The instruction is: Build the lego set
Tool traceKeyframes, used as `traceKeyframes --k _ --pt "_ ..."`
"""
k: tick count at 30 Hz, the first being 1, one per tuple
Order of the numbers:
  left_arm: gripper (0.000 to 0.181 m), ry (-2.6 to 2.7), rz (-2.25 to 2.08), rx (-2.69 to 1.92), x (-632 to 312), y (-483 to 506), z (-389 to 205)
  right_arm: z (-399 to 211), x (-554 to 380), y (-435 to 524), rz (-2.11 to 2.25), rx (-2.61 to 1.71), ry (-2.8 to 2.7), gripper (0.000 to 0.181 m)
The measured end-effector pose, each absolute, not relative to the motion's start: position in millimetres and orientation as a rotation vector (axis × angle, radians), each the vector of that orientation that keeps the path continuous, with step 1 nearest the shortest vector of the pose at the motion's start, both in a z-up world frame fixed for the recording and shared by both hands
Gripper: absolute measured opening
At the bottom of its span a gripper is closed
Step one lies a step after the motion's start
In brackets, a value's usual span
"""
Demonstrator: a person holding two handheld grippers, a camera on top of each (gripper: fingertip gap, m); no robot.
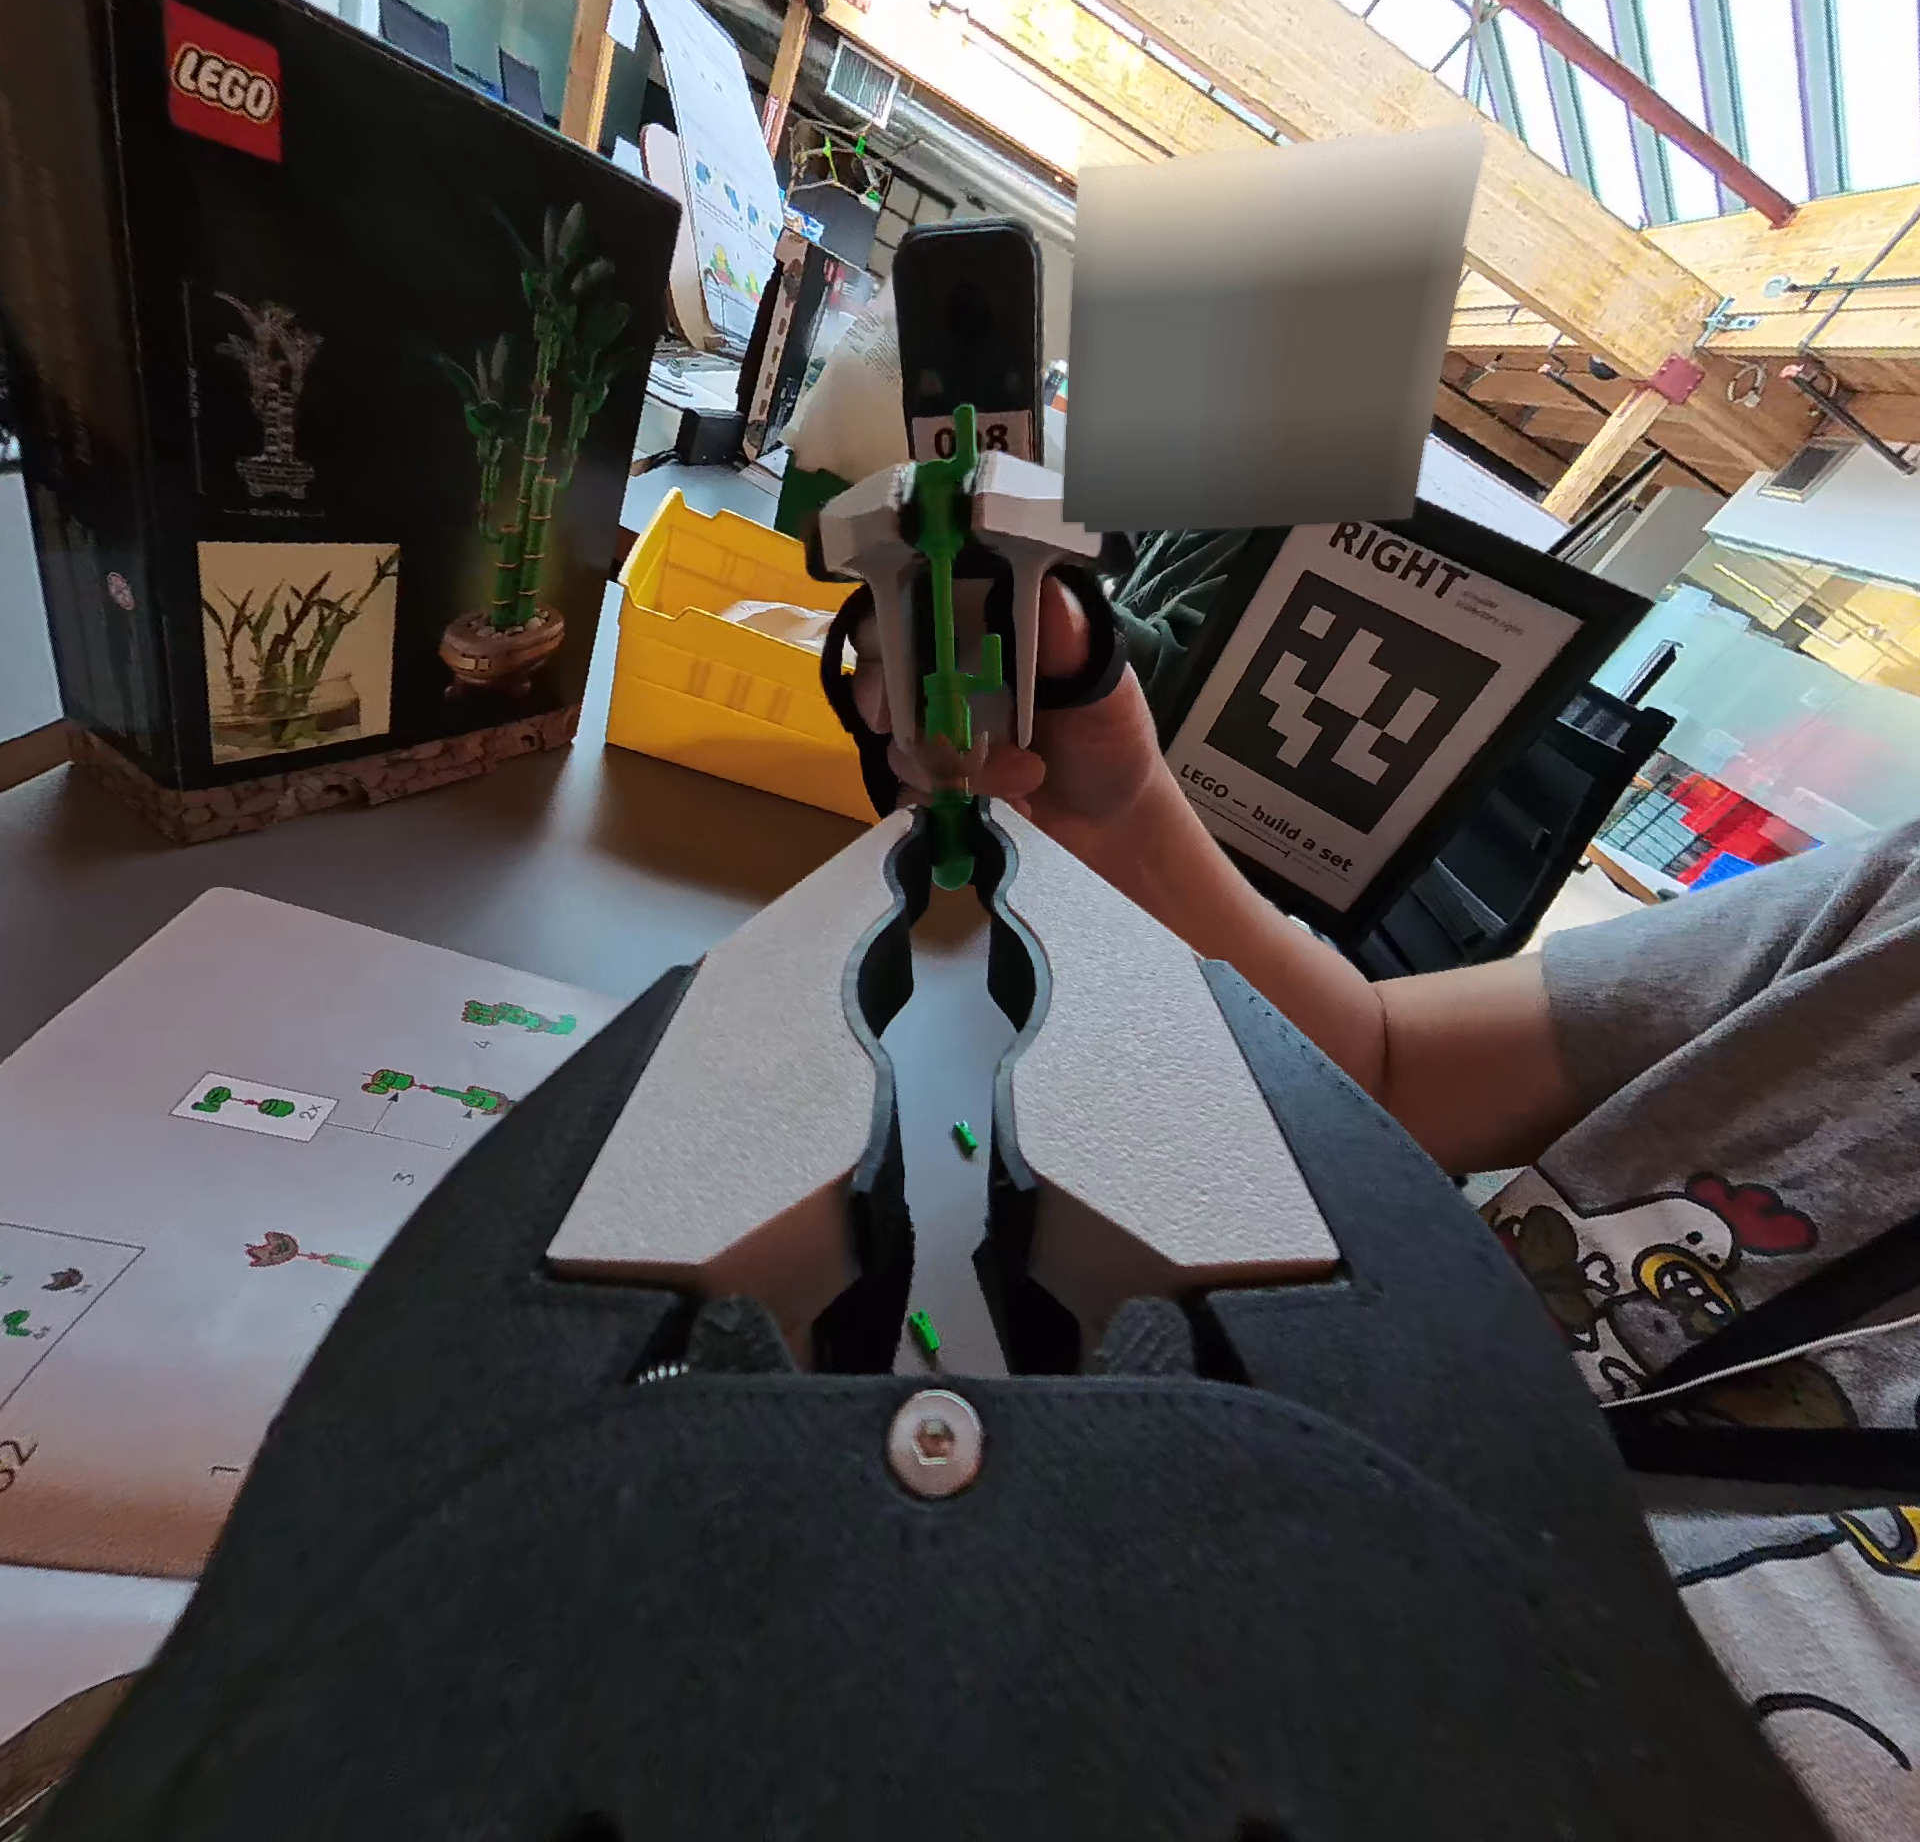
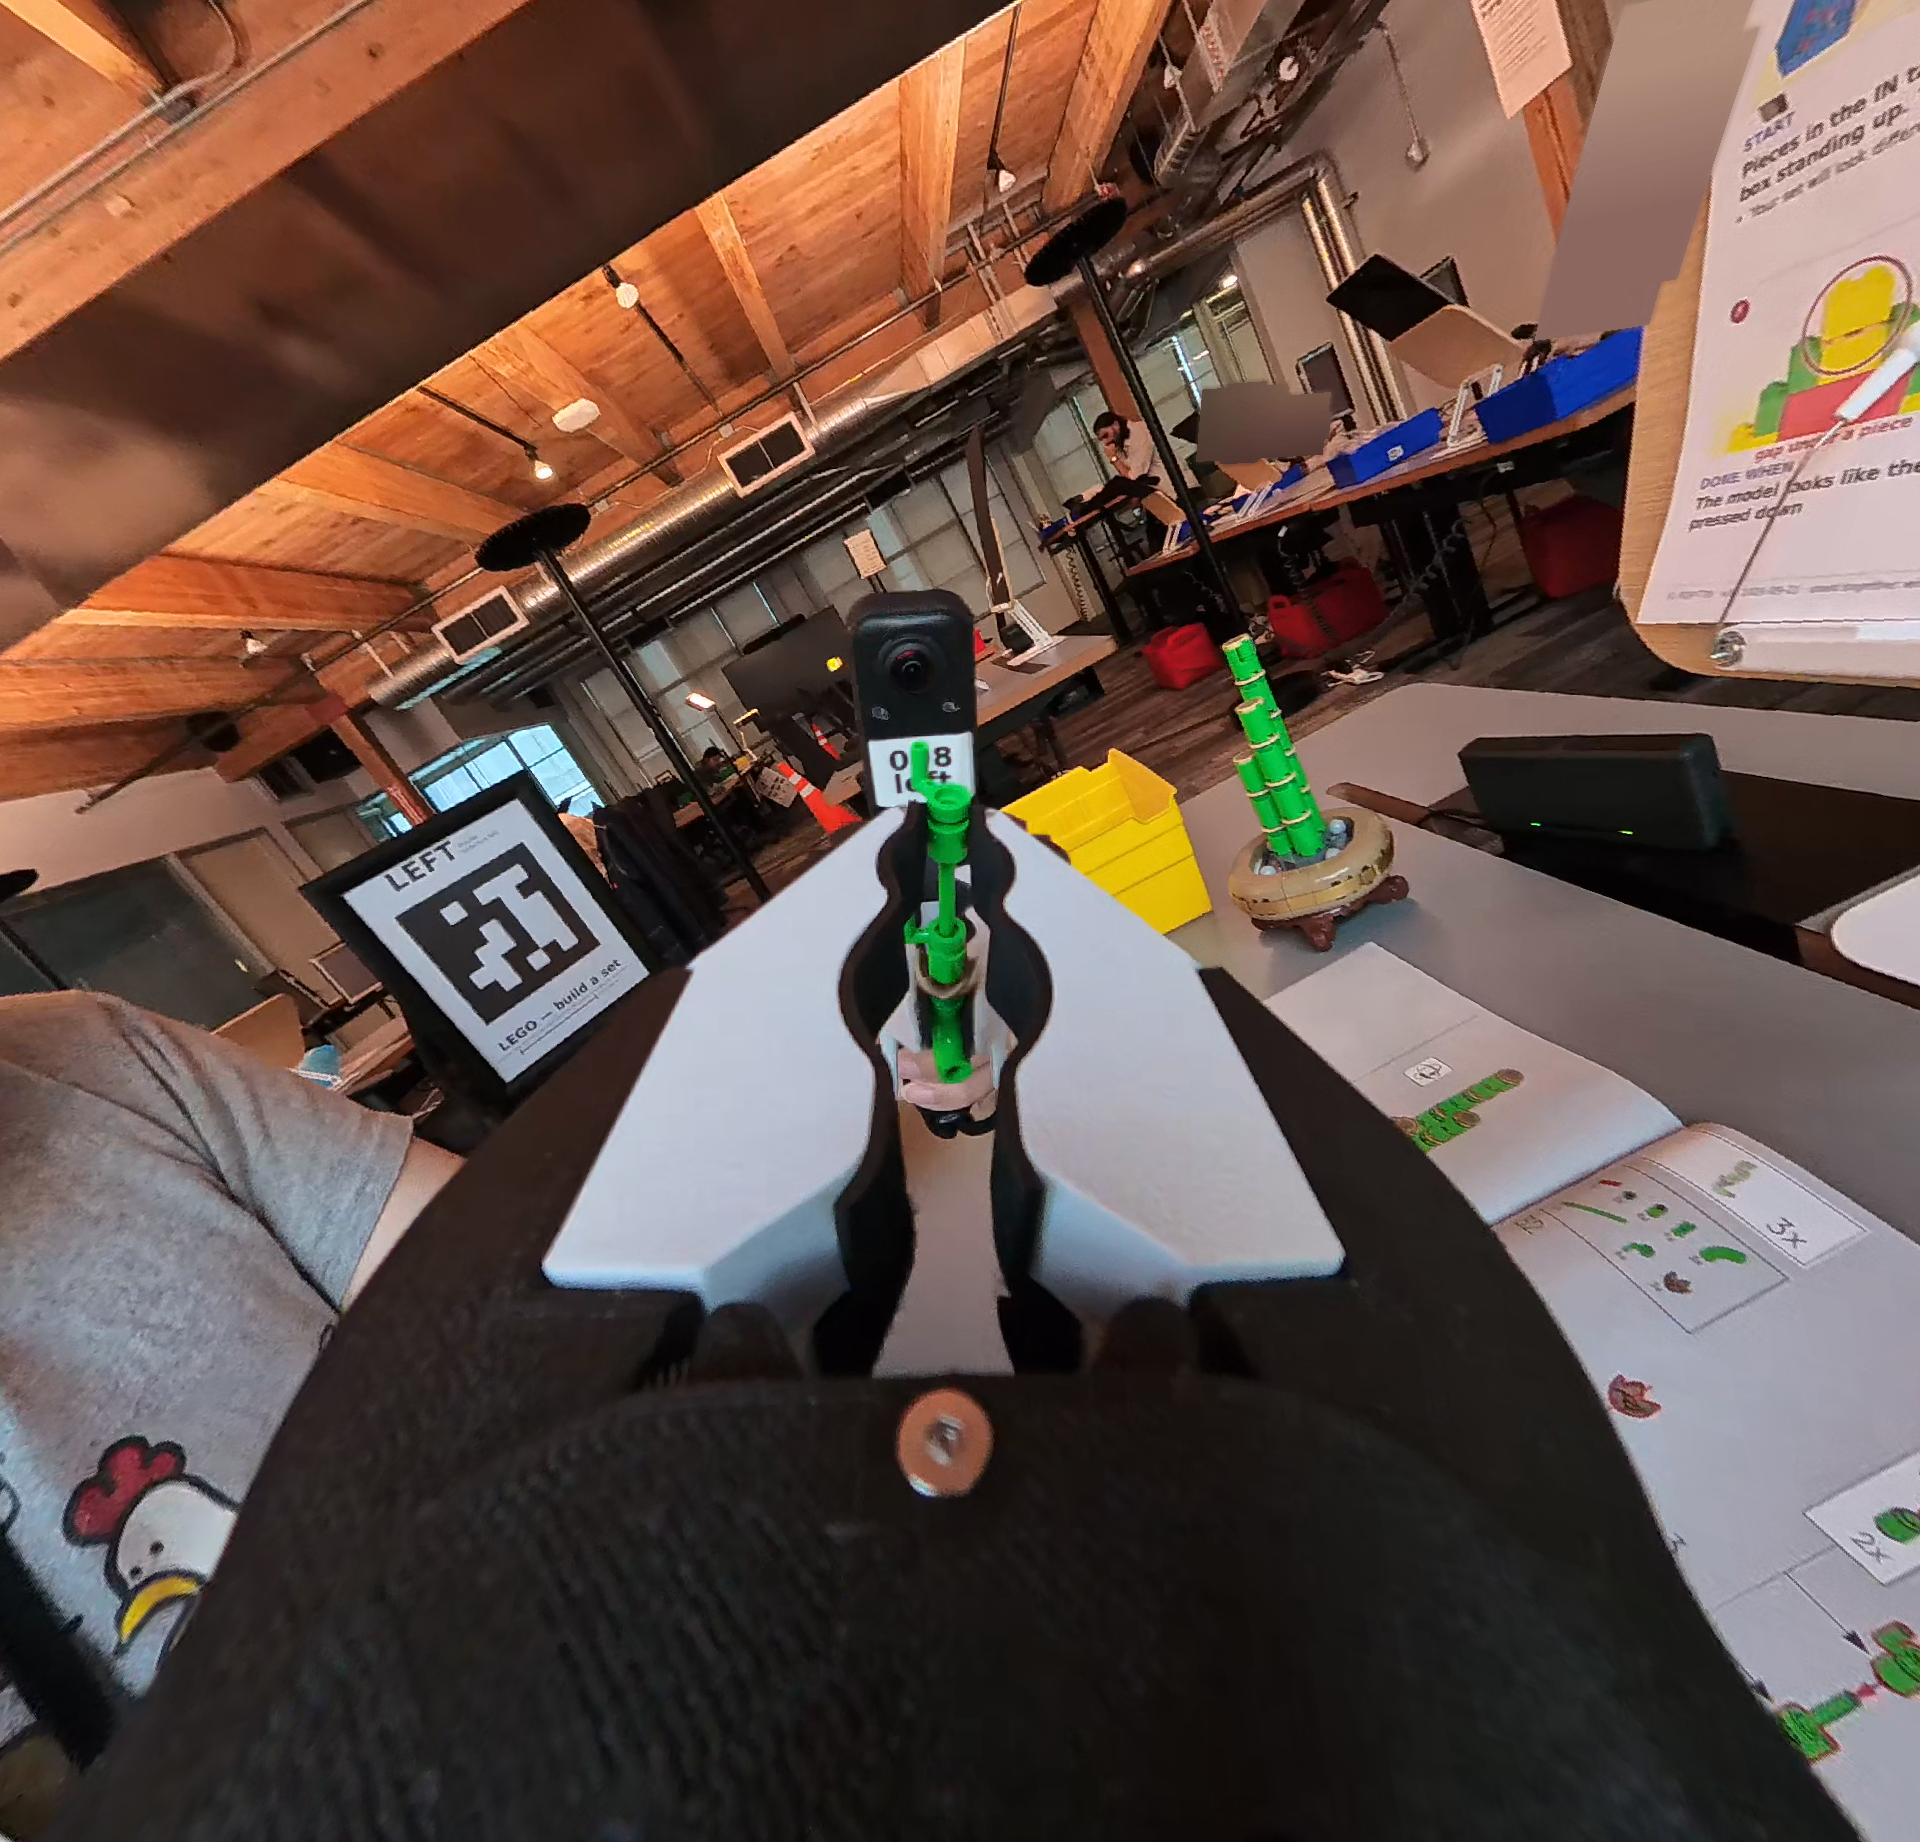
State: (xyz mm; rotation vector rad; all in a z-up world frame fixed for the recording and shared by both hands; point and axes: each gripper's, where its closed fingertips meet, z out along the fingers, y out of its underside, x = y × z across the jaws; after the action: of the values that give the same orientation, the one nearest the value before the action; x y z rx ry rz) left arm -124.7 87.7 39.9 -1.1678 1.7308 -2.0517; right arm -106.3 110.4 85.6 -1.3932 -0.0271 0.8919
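One thin green lego stem piece with side nubs (image 1: 948, 649) is held in mid-air between two grippers facing each other. Left gripper (image 1: 948, 847) is clamped on the stem's lower end; right gripper (image 2: 943, 826) is closed on its other end. Two tiny loose green lego bits (image 1: 965, 1136) lie on the grey worktop (image 1: 520, 878) under the left gripper. One open instruction booklet (image 1: 260, 1169) lies flat at left. One black lego box (image 1: 312, 390) stands behind it, one yellow plastic bin (image 1: 717, 670) beside it. One partly built green bamboo model in a tan pot (image 2: 1288, 805) stands well apart on the worktop.
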Motion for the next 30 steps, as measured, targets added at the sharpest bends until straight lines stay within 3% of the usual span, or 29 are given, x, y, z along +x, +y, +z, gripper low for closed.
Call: traceKeyframes --k 13,23,30 --pt "0.006 1.816 -2.099 -1.185 -124 56 34 82 -111 95 0.877 -1.412 0.019 0.006" --pt "0.005 1.611 -2.299 -1.661 -154 26 -59 -26 -126 64 1.098 -1.369 0.386 0.006" --pt "0.006 1.639 -2.300 -1.705 -155 15 -76 -37 -116 63 1.152 -1.281 0.467 0.008"
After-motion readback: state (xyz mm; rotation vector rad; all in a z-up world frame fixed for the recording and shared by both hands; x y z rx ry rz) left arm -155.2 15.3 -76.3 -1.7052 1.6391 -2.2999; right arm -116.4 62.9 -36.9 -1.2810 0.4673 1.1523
